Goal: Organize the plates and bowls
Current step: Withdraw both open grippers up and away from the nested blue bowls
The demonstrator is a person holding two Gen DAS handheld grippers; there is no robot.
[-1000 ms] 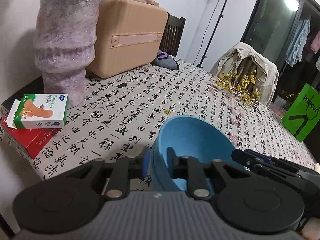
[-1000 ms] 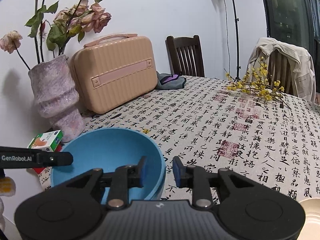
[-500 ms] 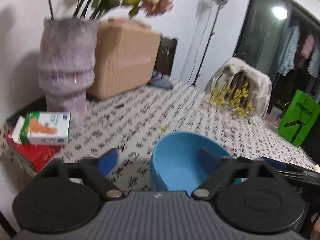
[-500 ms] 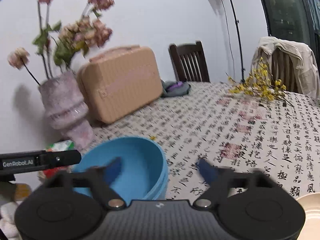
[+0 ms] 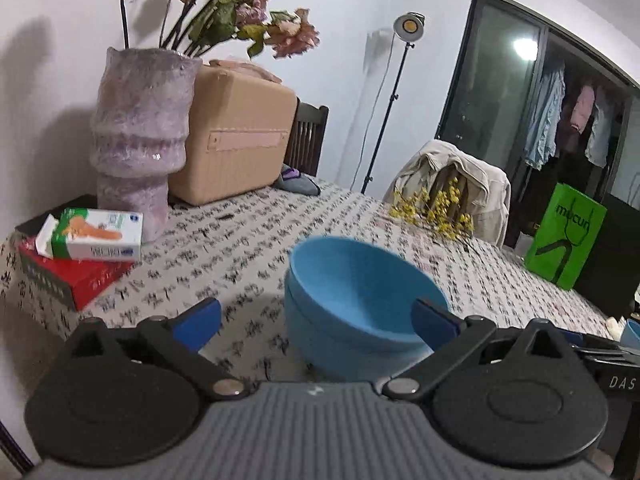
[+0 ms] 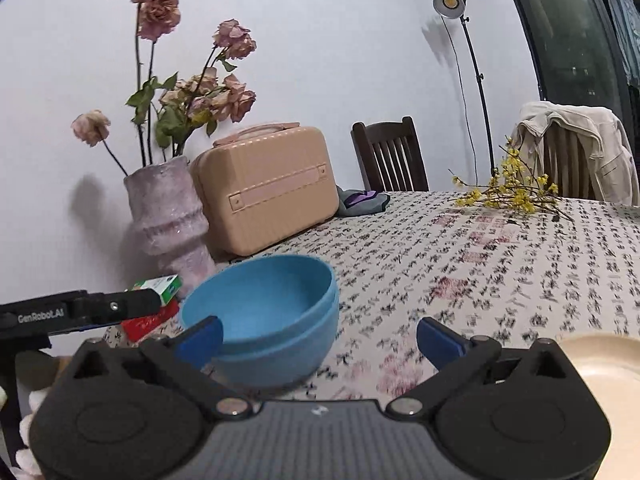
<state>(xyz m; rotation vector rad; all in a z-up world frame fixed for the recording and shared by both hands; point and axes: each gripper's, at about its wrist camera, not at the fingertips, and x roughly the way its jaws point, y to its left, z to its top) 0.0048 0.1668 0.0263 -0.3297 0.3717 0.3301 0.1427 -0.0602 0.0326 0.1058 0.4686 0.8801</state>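
Both jaws released blue bowls [image 5: 360,304], withdrawn, level.

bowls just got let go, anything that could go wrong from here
1. The blue bowls sit nested near the table's edge; a backward knock from either open hand-held gripper, left or right, might push them off.
2. The upper bowl looks slightly tilted in the lower one, so it may rock.
3. The cream plate lies close beside the right hand-held gripper and could get clipped on the next reach.
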